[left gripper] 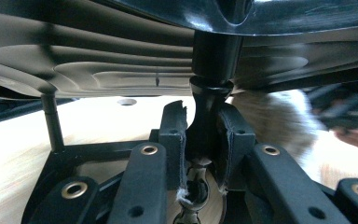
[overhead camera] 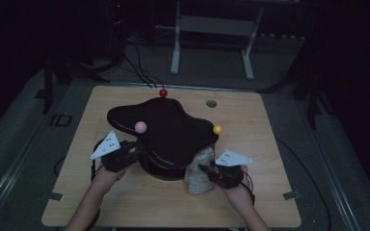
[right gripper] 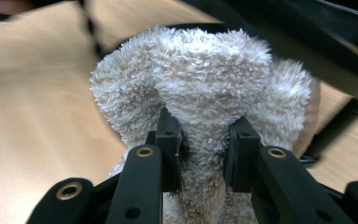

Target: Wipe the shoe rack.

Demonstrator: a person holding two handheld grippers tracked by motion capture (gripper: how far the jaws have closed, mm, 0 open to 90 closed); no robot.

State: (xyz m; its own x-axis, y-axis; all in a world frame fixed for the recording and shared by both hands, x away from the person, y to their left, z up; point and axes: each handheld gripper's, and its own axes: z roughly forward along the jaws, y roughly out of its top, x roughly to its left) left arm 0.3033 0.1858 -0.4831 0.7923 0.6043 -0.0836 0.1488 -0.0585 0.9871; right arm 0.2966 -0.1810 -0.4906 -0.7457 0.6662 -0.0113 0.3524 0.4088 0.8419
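Note:
A black wavy-edged top (overhead camera: 168, 130) stands on a round base (overhead camera: 166, 172) in the middle of the wooden table (overhead camera: 125, 202). Red (overhead camera: 163, 93), pink (overhead camera: 140, 127) and yellow (overhead camera: 217, 129) balls sit at its edges. My left gripper (overhead camera: 137, 149) reaches under the top from the left; in the left gripper view it (left gripper: 204, 135) is shut on the black central stem (left gripper: 209, 88). My right gripper (overhead camera: 203, 168) is at the front right, shut on a fluffy cream cloth (overhead camera: 197, 179). The right gripper view shows the cloth (right gripper: 200, 84) bunched between the jaws (right gripper: 204, 144), beside the black top (right gripper: 307, 28).
A thin black post (left gripper: 51, 121) rises from the base to the left of the stem. A small round hole (overhead camera: 211, 103) lies in the table behind the top. Beyond the table, a white frame (overhead camera: 212, 43) stands on the dark floor.

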